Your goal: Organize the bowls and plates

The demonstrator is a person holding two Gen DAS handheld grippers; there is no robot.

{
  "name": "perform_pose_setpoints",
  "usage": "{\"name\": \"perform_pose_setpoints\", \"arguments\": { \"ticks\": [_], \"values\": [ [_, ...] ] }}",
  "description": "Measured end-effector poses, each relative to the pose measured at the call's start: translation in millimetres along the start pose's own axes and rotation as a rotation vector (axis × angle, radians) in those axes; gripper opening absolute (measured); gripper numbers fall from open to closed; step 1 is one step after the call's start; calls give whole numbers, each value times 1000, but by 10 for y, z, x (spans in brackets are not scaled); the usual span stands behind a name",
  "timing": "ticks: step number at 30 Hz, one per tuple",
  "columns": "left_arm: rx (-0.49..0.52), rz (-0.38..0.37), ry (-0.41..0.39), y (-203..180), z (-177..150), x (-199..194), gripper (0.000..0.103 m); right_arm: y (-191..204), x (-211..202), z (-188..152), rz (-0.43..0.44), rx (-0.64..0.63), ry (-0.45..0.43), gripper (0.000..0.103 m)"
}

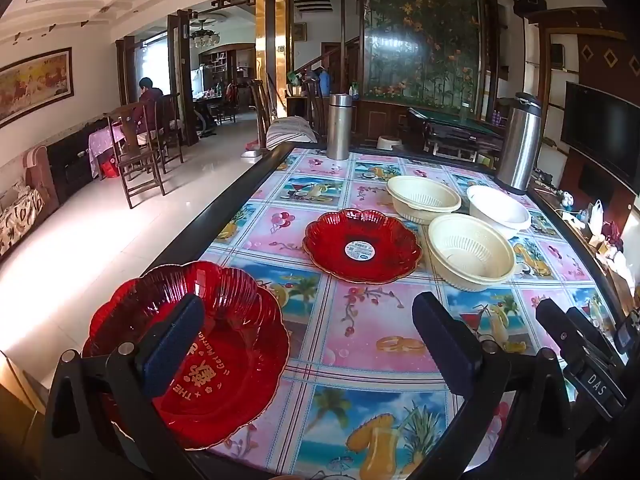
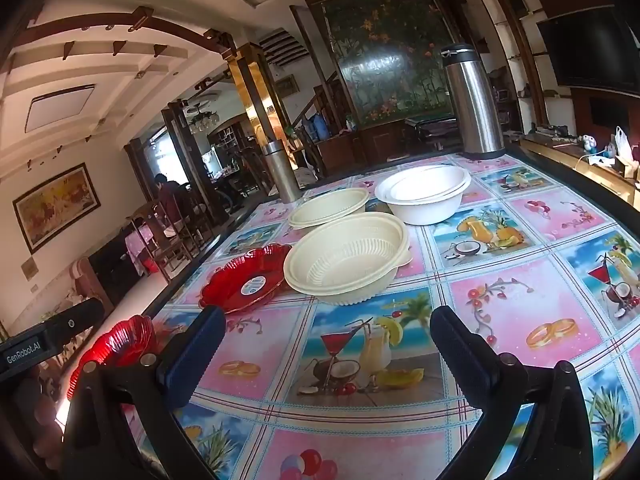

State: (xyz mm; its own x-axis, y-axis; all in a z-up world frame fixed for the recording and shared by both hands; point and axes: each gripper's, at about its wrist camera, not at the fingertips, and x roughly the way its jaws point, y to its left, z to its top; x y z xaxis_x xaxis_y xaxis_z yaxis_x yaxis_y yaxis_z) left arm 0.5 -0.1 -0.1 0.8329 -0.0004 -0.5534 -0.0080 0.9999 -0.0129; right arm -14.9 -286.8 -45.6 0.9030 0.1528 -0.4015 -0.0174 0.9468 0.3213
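Two red scalloped plates lie on the table. The near one (image 1: 224, 360) (image 2: 116, 346) has gold lettering and sits at the front left corner, under my left finger. The other (image 1: 362, 245) (image 2: 246, 278) lies mid-table with a round sticker. Behind it stand two cream strainer bowls (image 1: 470, 252) (image 2: 346, 258), (image 1: 422, 199) (image 2: 328, 207) and a white bowl (image 1: 498, 210) (image 2: 424, 194). My left gripper (image 1: 308, 328) is open and empty, above the near plate's right edge. My right gripper (image 2: 326, 340) is open and empty, above bare tablecloth in front of the bowls.
The table (image 1: 360, 332) has a bright fruit-print cloth and a dark raised rim. A steel flask (image 1: 339, 126) (image 2: 282, 172) stands at the far edge and a tall steel thermos (image 1: 520, 144) (image 2: 472, 100) at the far right. The floor drops away on the left.
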Motion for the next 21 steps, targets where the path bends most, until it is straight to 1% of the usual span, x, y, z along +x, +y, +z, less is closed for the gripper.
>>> {"name": "perform_pose_setpoints", "arguments": {
  "ticks": [5, 6, 8, 9, 11, 13, 16, 21],
  "values": [
    [8, 7, -17, -14, 1, 20, 103, 16, 1, -7, -1, 5, 18, 103],
    [8, 4, -17, -17, 7, 31, 103, -11, 57, 3, 0, 16, 39, 103],
    [7, -6, -16, -28, 29, 47, 103, -19, 65, -7, 0, 21, 41, 103],
    [1, 1, -13, 53, 1, 98, 103, -22, 73, -5, -2, 20, 45, 103],
    [2, 11, -23, 59, 5, 103, 103, -17, 83, -7, -5, 21, 48, 103],
    [6, 21, -44, 29, -26, 123, 103, -29, 94, 4, -6, 24, 54, 103],
    [10, 46, -98, -6, -101, 149, 103, -53, 113, -3, -8, 32, 60, 103],
    [21, 69, -137, -61, -114, 270, 103, -52, 121, -10, -6, 31, 60, 103]
  ]
}}
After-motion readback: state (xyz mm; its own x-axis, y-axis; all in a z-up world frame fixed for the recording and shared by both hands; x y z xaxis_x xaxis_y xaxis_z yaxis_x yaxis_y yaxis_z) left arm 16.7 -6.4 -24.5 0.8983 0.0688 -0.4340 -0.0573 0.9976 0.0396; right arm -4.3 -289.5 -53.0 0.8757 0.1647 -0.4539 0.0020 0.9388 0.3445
